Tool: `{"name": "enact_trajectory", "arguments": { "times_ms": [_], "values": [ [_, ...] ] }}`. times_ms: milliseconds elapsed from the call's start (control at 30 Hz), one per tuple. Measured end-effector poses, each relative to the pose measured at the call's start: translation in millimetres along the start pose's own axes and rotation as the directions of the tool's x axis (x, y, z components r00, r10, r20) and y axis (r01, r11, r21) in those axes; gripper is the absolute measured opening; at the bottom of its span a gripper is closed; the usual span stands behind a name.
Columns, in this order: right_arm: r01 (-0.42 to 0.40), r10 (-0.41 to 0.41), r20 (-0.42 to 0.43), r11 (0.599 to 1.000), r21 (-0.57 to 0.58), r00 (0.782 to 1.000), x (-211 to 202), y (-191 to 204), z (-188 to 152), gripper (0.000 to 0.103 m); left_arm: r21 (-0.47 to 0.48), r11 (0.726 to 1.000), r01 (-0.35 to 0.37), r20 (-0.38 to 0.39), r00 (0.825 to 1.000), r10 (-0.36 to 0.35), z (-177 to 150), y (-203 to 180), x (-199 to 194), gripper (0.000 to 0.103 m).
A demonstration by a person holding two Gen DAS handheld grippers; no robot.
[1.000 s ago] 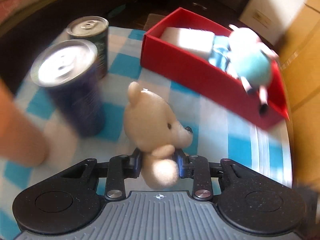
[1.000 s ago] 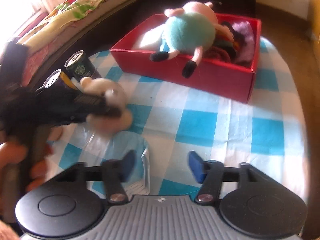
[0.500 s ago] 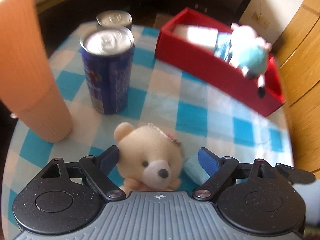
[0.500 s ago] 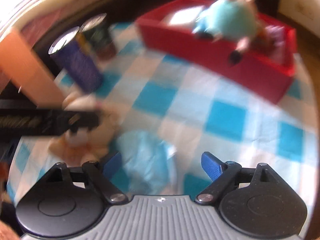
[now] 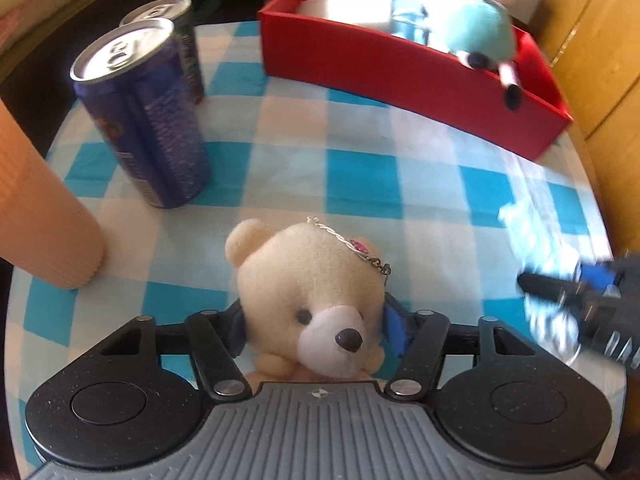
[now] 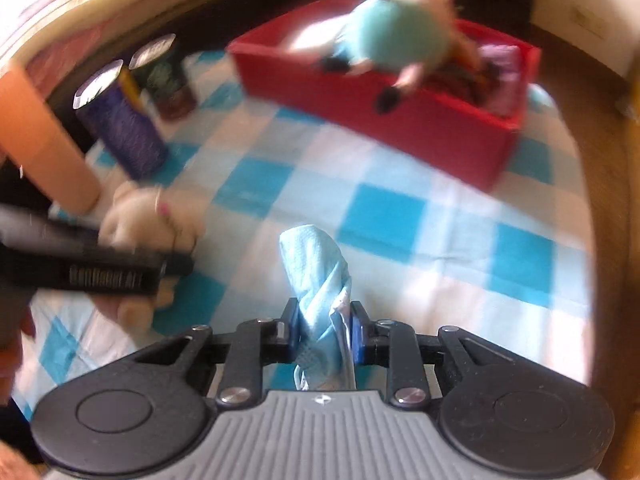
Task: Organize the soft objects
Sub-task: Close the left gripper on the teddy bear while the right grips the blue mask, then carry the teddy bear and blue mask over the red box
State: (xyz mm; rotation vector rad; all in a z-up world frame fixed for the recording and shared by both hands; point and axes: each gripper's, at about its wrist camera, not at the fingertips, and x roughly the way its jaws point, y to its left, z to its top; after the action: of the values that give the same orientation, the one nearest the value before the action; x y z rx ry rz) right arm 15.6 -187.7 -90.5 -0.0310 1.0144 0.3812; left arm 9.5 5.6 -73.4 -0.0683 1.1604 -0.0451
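Observation:
My left gripper (image 5: 314, 330) is shut on a cream teddy bear (image 5: 308, 280) that faces the camera, low over the checked cloth. My right gripper (image 6: 324, 326) is shut on a light blue tissue pack (image 6: 320, 276), which shows blurred at the right of the left wrist view (image 5: 536, 236). A red box (image 5: 400, 64) at the back holds a teal plush toy (image 5: 476, 28), a white soft item (image 5: 348, 4) and other soft things. The box (image 6: 404, 120) and plush (image 6: 400, 36) also show in the right wrist view, as does the bear (image 6: 148, 216).
A blue can (image 5: 148, 120) and a dark green can (image 5: 184, 40) stand at the left on the blue and white checked cloth (image 5: 360, 160). An orange ribbed cup (image 5: 40, 208) stands at the near left. Wooden furniture (image 5: 600, 40) is at the right.
My left gripper has closed on the teddy bear after being open around it. My right gripper has closed on the blue tissue pack and lifted it.

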Motion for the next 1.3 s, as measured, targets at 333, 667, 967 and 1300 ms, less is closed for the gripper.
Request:
{"name": "enact_trajectory", "arguments": {
  "times_ms": [333, 667, 967, 1300],
  "values": [
    [-0.036, 0.029, 0.098, 0.997, 0.07, 0.995, -23, -10, 22, 0.004, -0.021, 0.997, 0.08, 0.092, 0.993, -0.078, 12, -5, -27, 0.06],
    [-0.034, 0.019, 0.17, 0.995, 0.09, 0.985, -38, -17, 39, 0.004, -0.019, 0.996, 0.087, 0.21, 0.974, -0.081, 39, -9, -53, 0.06],
    [-0.02, -0.017, 0.257, 0.99, 0.142, 0.966, -53, -37, 68, 0.004, -0.015, 0.997, 0.079, 0.269, 0.96, -0.072, 72, -11, -56, 0.06],
    [0.004, -0.068, 0.307, 0.979, 0.205, 0.949, -51, -65, 106, 0.004, 0.002, 0.999, 0.049, 0.308, 0.95, -0.047, 117, -18, -44, 0.061]
  ]
}}
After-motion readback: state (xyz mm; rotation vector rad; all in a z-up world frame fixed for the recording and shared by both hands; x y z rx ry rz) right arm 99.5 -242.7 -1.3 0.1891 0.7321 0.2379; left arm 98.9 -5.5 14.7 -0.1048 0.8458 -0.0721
